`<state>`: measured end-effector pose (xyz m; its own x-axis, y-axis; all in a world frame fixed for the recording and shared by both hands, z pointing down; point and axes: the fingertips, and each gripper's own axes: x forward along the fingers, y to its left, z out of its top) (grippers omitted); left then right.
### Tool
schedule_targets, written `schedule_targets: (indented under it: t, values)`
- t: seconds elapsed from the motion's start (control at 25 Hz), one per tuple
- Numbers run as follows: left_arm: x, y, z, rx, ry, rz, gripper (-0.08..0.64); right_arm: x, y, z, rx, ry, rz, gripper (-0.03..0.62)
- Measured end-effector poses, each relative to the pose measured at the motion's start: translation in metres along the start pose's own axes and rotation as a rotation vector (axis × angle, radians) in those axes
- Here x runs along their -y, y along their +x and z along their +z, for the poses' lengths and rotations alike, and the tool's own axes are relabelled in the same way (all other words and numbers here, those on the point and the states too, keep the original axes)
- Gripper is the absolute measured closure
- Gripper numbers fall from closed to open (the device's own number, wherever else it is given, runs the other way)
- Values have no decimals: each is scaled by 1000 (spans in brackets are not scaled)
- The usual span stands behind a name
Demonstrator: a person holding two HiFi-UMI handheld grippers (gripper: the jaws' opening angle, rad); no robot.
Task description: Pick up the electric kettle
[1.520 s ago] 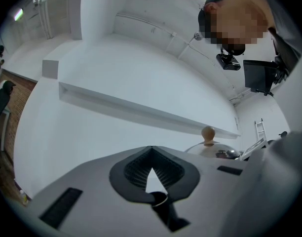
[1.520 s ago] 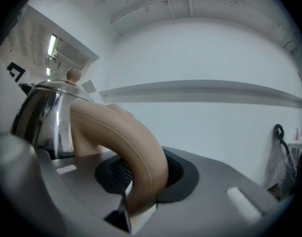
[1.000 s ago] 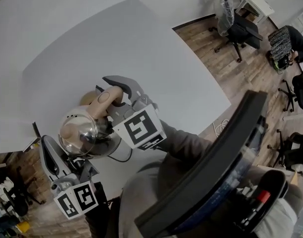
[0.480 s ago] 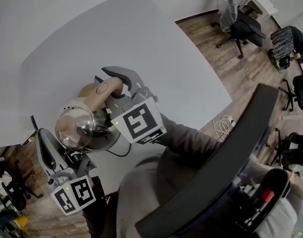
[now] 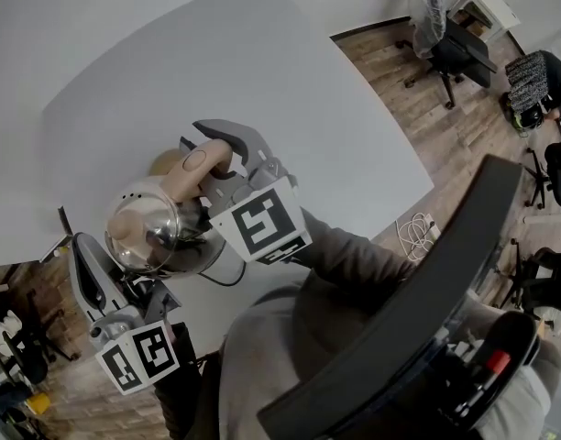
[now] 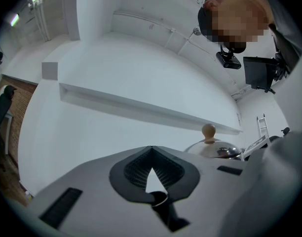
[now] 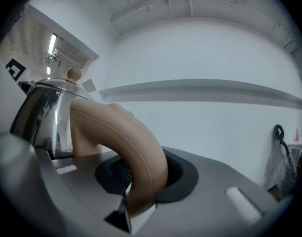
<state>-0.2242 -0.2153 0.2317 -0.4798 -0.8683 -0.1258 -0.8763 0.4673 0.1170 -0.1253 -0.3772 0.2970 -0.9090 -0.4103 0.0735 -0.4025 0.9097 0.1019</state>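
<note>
The electric kettle (image 5: 150, 236) is shiny steel with a domed lid, a tan knob and a curved tan handle (image 5: 201, 168). It is near the white table's front-left corner. My right gripper (image 5: 207, 147) is shut on the handle, and the handle (image 7: 129, 147) fills the space between its jaws, with the steel body (image 7: 40, 117) to the left. My left gripper (image 5: 86, 269) sits just left of and below the kettle, shut with nothing in it. In the left gripper view (image 6: 151, 174), the kettle's lid (image 6: 212, 148) shows at the right.
The white table (image 5: 262, 90) runs far and right, with its edge close by the kettle. A tan round piece (image 5: 159, 162) peeks out beyond the kettle. Office chairs (image 5: 455, 49) stand on the wood floor at the right. A dark panel (image 5: 418, 310) hangs near my body.
The head view has shifted a little. The kettle and both grippers keep their places, and the right gripper's hold on the handle is unchanged.
</note>
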Motion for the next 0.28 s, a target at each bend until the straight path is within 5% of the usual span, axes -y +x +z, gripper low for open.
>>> schedule_targets:
  t: [0.28]
  values:
    - [-1,-1,0,-6,3,0,563,-1,0,1,1,0,-3,505]
